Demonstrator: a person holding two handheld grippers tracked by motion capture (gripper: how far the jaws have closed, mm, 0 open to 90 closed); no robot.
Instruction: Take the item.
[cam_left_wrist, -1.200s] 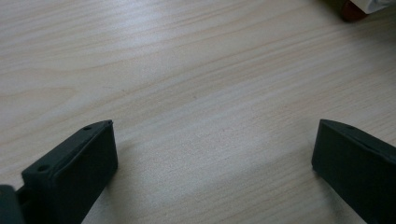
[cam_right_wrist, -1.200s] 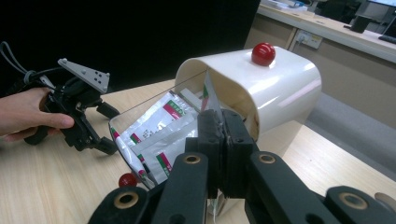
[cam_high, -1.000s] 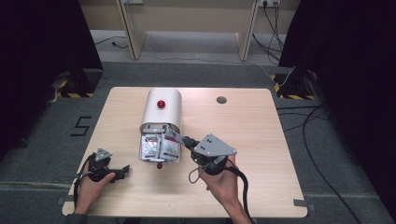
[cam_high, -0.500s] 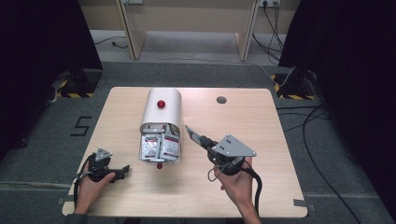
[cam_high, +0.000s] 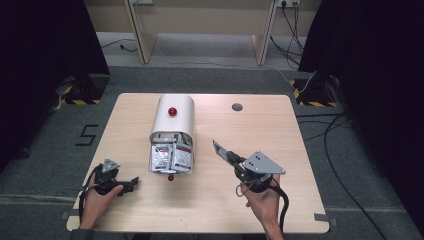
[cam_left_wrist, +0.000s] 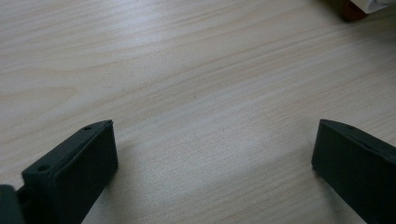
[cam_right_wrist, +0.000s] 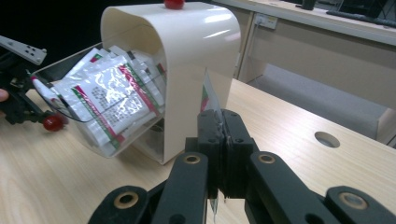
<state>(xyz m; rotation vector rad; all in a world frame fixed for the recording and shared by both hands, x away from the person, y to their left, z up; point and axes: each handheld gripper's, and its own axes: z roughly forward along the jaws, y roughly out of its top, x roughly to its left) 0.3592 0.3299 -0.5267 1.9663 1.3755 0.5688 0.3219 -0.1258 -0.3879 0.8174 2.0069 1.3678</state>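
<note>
Cream dispenser (cam_high: 173, 131) near the table's (cam_high: 300, 150) far-left part holds most packets. High view: right gripper (cam_high: 225, 152) pinches one packet (cam_high: 220, 149), extracted (destination undecided). Left gripper view: left gripper (cam_left_wrist: 212, 154) spread, idle.

A black figure "5" (cam_high: 86, 135) is marked on the grey floor (cam_high: 45, 155) just off the tabletop's left edge, as the high view shows it. The sachets (cam_right_wrist: 109, 95) in the clear tilted drawer of the cream dispenser (cam_right_wrist: 187, 56) carry dark print and red and green bands, but none of that print can be read in the right gripper view. The sachet (cam_right_wrist: 208, 95) pinched edge-on in the right gripper (cam_right_wrist: 223, 135) shows a little red and green printing, likewise too small to read.
</note>
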